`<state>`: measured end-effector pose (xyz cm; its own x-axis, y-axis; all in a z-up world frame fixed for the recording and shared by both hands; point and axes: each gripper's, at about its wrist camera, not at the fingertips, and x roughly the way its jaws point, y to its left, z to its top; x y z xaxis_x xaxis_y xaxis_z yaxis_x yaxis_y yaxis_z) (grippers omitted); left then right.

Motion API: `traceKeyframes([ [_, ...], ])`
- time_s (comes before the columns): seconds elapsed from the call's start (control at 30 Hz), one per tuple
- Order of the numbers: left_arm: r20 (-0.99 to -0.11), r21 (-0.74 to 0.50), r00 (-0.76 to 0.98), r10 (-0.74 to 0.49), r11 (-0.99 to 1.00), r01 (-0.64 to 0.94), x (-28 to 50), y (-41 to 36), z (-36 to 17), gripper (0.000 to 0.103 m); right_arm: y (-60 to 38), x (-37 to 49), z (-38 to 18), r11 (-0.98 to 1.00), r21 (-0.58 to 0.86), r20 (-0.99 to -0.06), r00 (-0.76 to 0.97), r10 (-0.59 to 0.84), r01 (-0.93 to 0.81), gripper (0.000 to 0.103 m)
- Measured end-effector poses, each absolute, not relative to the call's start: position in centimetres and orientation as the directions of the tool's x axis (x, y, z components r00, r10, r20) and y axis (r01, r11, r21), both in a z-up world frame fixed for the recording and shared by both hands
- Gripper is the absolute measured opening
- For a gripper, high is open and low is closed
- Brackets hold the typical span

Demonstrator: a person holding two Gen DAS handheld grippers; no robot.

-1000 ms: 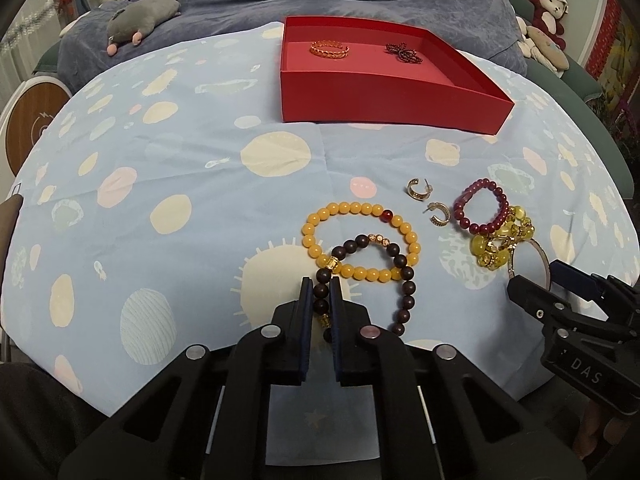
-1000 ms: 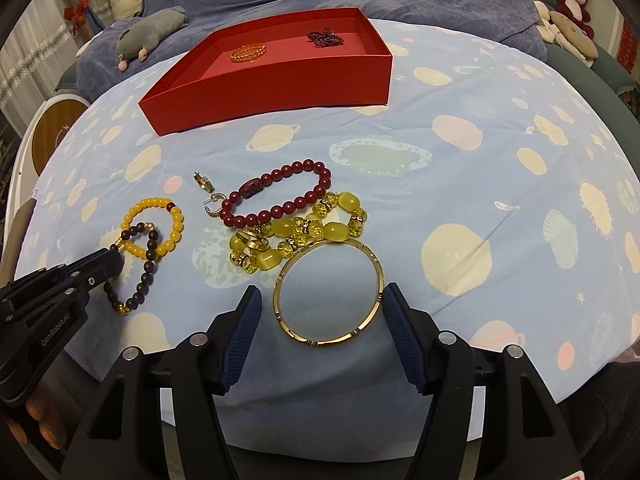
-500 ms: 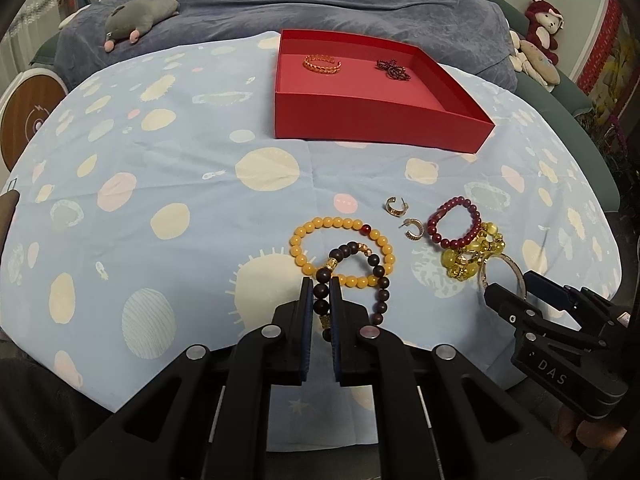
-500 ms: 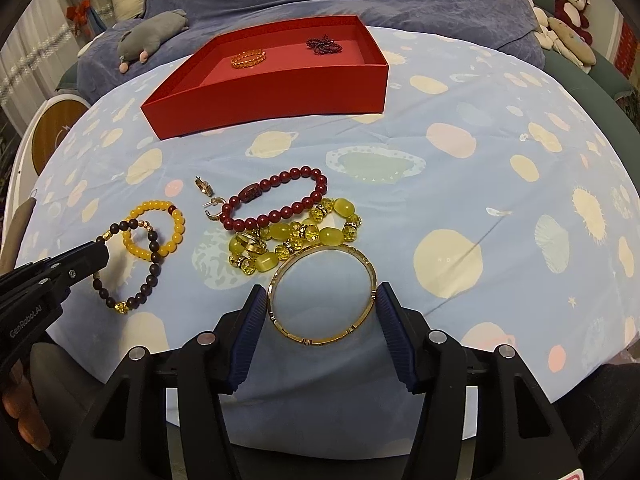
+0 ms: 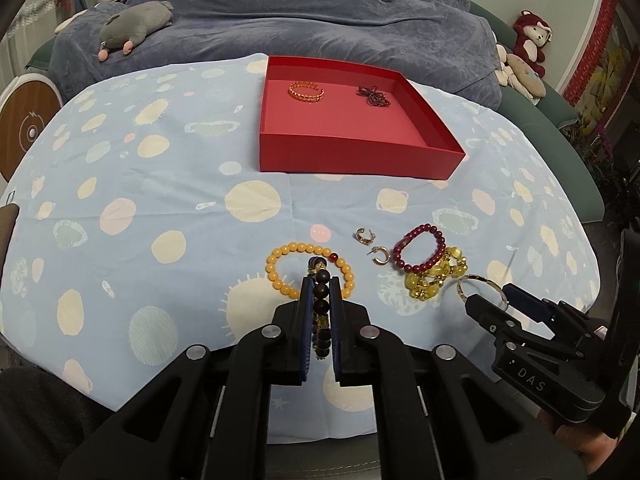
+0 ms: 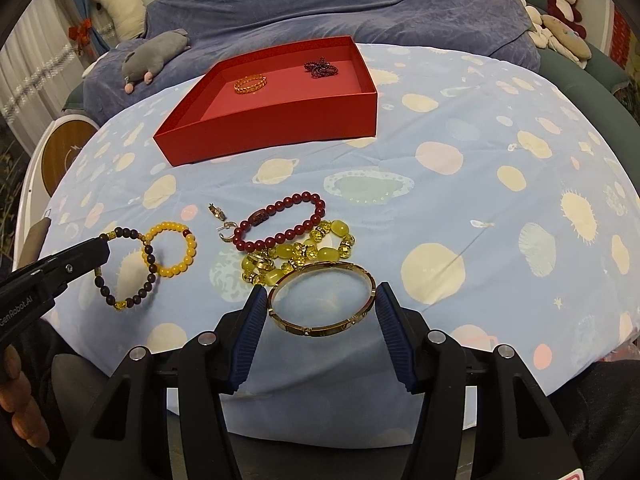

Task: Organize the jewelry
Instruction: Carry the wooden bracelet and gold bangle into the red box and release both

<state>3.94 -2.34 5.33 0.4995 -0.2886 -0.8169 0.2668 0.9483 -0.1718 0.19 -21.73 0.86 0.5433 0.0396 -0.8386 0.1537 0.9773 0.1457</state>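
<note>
My left gripper (image 5: pixel 321 292) is shut on a dark brown bead bracelet (image 5: pixel 321 308) and holds it lifted off the cloth; it hangs as a loop in the right wrist view (image 6: pixel 132 268). My right gripper (image 6: pixel 320 300) is shut on a gold bangle (image 6: pixel 322 300), pads against both its sides, raised just above the cloth. A yellow bead bracelet (image 5: pixel 280 272), two gold earrings (image 5: pixel 372 246), a red bead bracelet (image 5: pixel 420 250) and a yellow crystal bracelet (image 5: pixel 434 280) lie on the cloth. The red tray (image 5: pixel 352 156) holds a gold chain bracelet (image 5: pixel 306 91) and a dark red piece (image 5: pixel 374 96).
The round table has a blue spotted cloth (image 5: pixel 160 184). A bed with a blue-grey blanket (image 5: pixel 320 12) and a grey plush toy (image 5: pixel 134 26) stands behind it. Plush toys (image 5: pixel 524 56) sit at the right. A round wooden object (image 5: pixel 24 136) is at the left.
My left gripper has lifted the dark bead bracelet off the yellow one. My right gripper has closed on the gold bangle and raised it slightly.
</note>
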Motion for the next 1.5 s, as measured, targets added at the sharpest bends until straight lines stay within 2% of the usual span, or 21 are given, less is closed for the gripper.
traceKeyframes([
  [0.4,-0.782,-0.231,0.505,-0.366,0.922,0.312,6.7,-3.9,9.6,0.008,-22.5,2.7,5.2,0.981,0.161,-0.782,0.620,0.058,0.111,0.054],
  [0.8,-0.725,-0.297,0.526,-0.444,0.891,0.343,18.2,-7.1,13.1,0.008,-25.0,14.7,9.2,0.981,0.182,-0.721,0.688,0.084,0.070,0.054],
  [1.13,-0.778,-0.334,0.455,-0.433,0.899,0.284,28.3,-8.8,7.6,0.008,-25.8,24.7,5.2,0.985,0.162,-0.759,0.646,0.084,0.061,0.054],
  [1.33,-0.823,-0.307,0.418,-0.385,0.920,0.243,31.2,-8.2,3.7,0.008,-25.4,27.8,2.0,0.987,0.152,-0.793,0.603,0.087,0.058,0.054],
  [1.5,-0.851,-0.238,0.417,-0.320,0.942,0.237,31.8,-7.5,1.9,0.008,-24.9,29.0,0.6,0.989,0.138,-0.817,0.571,0.084,0.053,0.054],
])
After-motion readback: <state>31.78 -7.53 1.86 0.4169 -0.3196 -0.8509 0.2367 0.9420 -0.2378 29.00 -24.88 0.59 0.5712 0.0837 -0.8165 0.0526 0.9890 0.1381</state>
